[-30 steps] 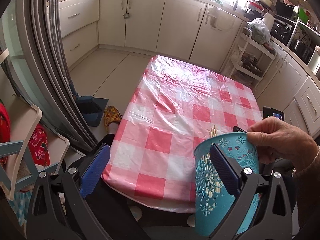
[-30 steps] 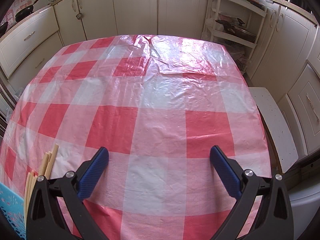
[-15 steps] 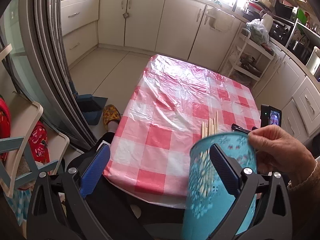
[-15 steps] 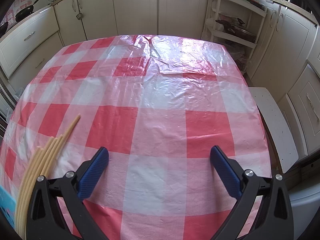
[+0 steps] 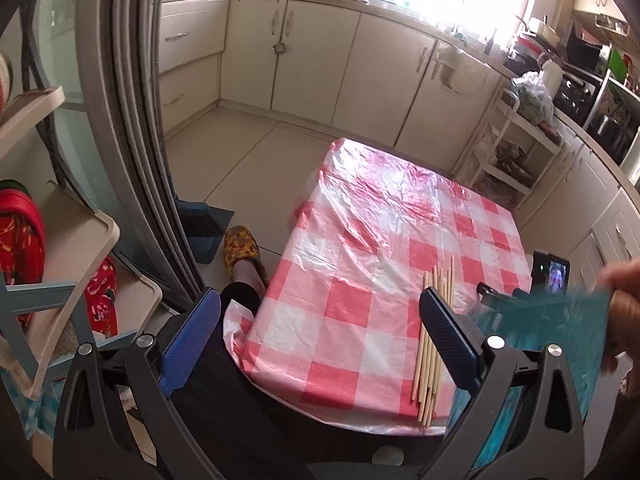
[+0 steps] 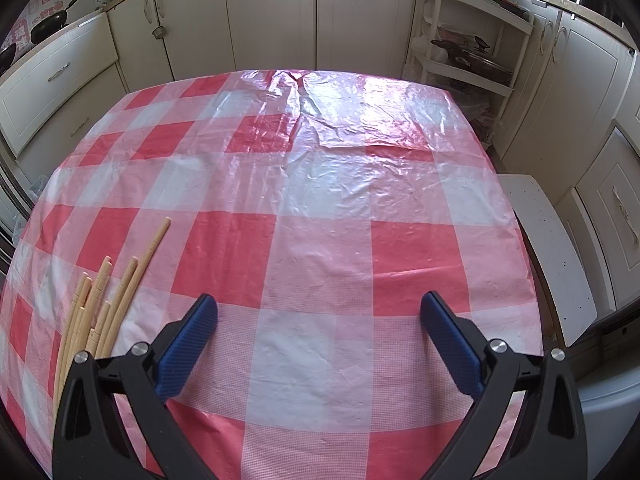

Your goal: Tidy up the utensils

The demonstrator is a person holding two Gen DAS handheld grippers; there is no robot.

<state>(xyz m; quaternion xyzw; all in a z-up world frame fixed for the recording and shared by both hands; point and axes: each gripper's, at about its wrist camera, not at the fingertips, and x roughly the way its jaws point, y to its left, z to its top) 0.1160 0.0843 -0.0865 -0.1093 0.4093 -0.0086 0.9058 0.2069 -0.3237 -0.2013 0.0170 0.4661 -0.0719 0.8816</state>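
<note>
- The chopsticks [image 5: 434,334] lie loose in a rough bundle on the checked tabletop [image 5: 360,280], at its near edge — none is sorted or stowed yet.
- A bare hand [image 5: 624,304] holds the teal basket [image 5: 560,320] just to the side of the bundle; it is blurred, tilted, and looks empty as far as can be seen.
- The left tool [image 5: 320,332] is spread wide, gripping nothing, with its inner finger just beside the sticks.
- The right tool [image 6: 320,336] is equally wide and empty, the bundle off toward its left finger.
- Judged from this, organizing has barely begun — every stick remains to be gathered and placed.
</note>
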